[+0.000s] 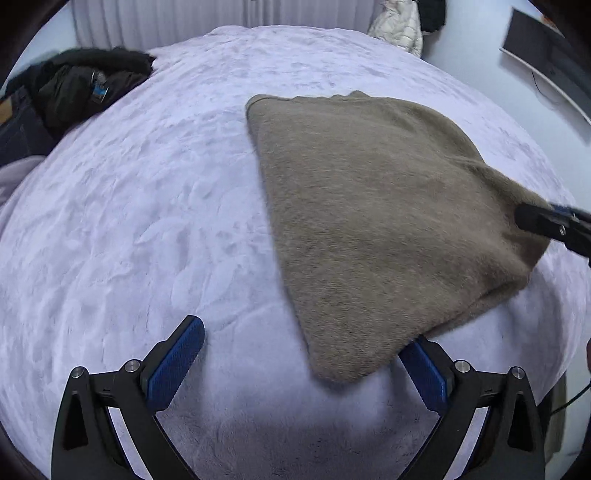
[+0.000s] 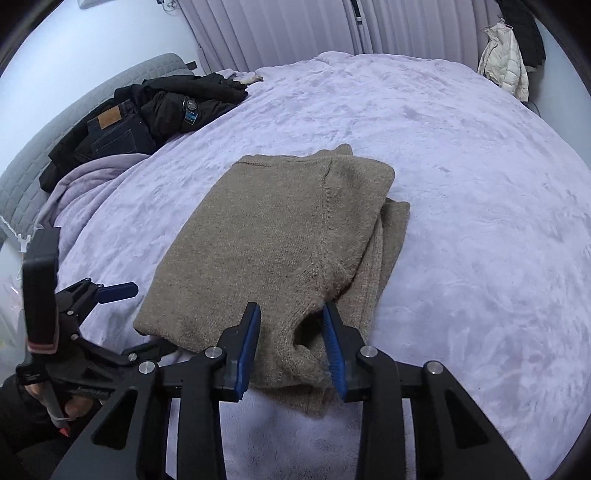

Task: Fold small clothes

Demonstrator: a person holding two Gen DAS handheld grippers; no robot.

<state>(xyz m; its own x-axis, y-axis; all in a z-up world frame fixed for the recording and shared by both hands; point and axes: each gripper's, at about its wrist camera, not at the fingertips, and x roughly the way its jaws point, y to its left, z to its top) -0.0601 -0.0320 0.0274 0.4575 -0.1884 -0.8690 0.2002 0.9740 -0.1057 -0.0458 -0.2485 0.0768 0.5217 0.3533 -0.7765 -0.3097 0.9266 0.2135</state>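
A folded brown sweater (image 2: 280, 236) lies on the purple blanket (image 2: 480, 184). The right gripper (image 2: 291, 347) is partly open around its near edge. The left gripper (image 1: 303, 354) is wide open, holding nothing.

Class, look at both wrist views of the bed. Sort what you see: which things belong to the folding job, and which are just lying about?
Part of the job:
- folded tan sweater
- left tool, open beside it
- right tool, fingers astride the sweater's near edge

Lying about:
- dark jacket and jeans at the bed's far edge
- white puffer coat hanging by the curtains
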